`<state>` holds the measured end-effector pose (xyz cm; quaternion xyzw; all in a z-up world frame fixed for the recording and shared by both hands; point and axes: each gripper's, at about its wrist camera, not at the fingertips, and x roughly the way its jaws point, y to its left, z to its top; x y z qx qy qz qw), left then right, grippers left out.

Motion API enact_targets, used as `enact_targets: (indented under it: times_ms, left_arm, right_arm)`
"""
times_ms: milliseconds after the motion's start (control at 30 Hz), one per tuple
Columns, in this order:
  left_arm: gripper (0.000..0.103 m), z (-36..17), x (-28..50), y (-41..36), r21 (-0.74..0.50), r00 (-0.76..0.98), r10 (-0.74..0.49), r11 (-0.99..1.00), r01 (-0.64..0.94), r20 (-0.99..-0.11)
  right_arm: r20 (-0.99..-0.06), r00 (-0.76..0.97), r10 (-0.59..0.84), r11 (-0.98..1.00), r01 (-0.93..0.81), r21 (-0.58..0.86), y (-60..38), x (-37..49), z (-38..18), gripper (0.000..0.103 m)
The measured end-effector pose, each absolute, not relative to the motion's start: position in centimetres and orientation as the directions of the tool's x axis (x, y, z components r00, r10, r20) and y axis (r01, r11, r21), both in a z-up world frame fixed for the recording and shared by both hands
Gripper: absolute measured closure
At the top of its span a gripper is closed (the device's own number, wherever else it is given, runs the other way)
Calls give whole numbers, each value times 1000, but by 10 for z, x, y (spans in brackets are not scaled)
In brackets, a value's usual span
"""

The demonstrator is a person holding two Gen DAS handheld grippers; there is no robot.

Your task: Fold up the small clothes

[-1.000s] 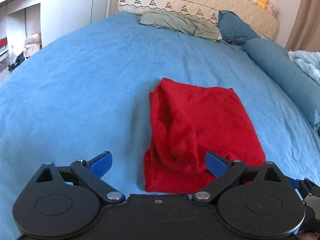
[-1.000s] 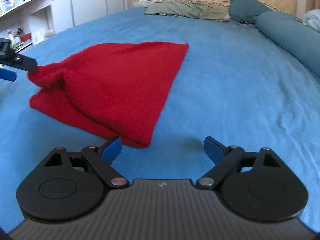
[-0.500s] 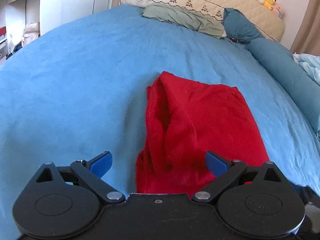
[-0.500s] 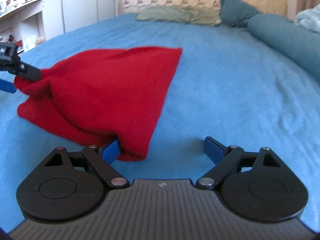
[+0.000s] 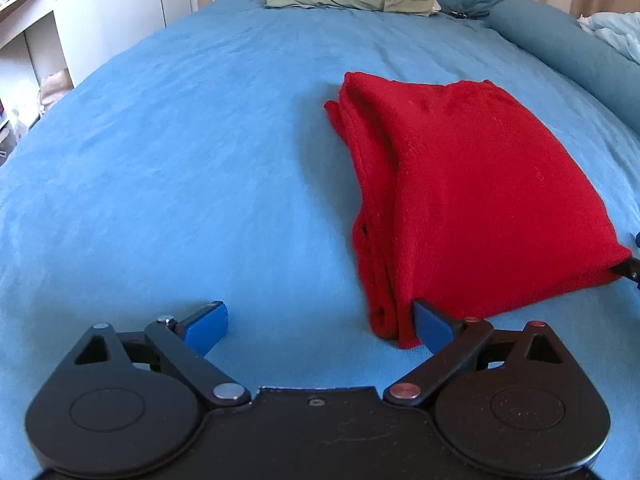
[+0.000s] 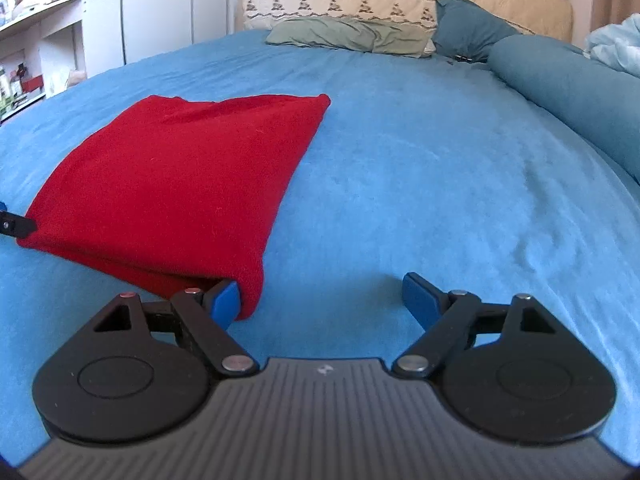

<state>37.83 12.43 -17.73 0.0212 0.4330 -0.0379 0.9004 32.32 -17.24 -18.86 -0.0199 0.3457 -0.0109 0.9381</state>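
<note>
A folded red cloth (image 5: 472, 184) lies flat on the blue bed; it also shows in the right wrist view (image 6: 180, 176). My left gripper (image 5: 320, 326) is open, low over the bed at the cloth's near left corner, with its right blue fingertip (image 5: 430, 324) against the cloth's edge. My right gripper (image 6: 324, 300) is open at the cloth's near right corner, with its left blue fingertip (image 6: 224, 300) under the cloth's edge. Neither gripper grips the cloth. Each gripper's tip shows at the other view's edge.
The blue bedsheet (image 5: 180, 168) spreads all around. A green pillow (image 6: 352, 34), a teal cushion (image 6: 468, 28) and a beige headboard cover lie at the far end. A long teal bolster (image 6: 568, 88) runs along the right. White shelves (image 6: 52, 48) stand at the left.
The cloth's bunched left side has been drawn out and now lies flat and smooth. Both grippers have shifted outward, so the cloth sits at each view's inner side.
</note>
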Motion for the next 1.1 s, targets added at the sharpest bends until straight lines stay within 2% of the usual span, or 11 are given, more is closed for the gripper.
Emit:
enact_targets:
  times_ms: [133,233,367,500,667,833,933,1000,1033,1067,1100]
  left_arm:
    - [4,-153,370,123,-26,628,-73,996,83,-775]
    - [1,-120,363,124,-44,672,-106,993,109,-733]
    - [0,-87,393,128,-176,658,-214,977,125,-722]
    - [0,-94,450,132,-319,549,-313,944,87,-775]
    - [2,-119,494,130,-365,524,-347,928,73,-778]
    - [21,-156,513,129,-438,477,-396,898,24,-785]
    - [22,-167,513,125,-432,493,-397,901,48,-774]
    - [26,-166,511,127,-434,511,-406,898,72,-757]
    - [42,-167,513,125,-439,513,-417,894,85,-750]
    - [57,-167,514,124,-457,509,-438,884,96,-741]
    - [59,-169,515,122,-468,503,-447,879,92,-739]
  right_arm:
    - [-696,717,26,998,-60,-24,-182,324,-175,4]
    - [-738,669,90,996,-64,63,-197,321,-150,3]
    - [-746,635,201,975,-59,213,-222,342,-107,0]
    - [-795,517,318,927,8,376,-234,394,-88,0]
    - [-794,481,371,889,64,454,-232,447,-111,0]
    - [-765,495,413,845,105,524,-228,465,-152,0]
    - [-751,495,436,840,76,538,-223,470,-168,1]
    - [-745,501,440,837,71,542,-221,472,-174,6]
    - [-740,505,444,831,77,551,-222,471,-176,12]
    - [-732,508,454,822,77,564,-222,472,-178,25]
    - [-726,505,466,816,72,574,-219,474,-178,32]
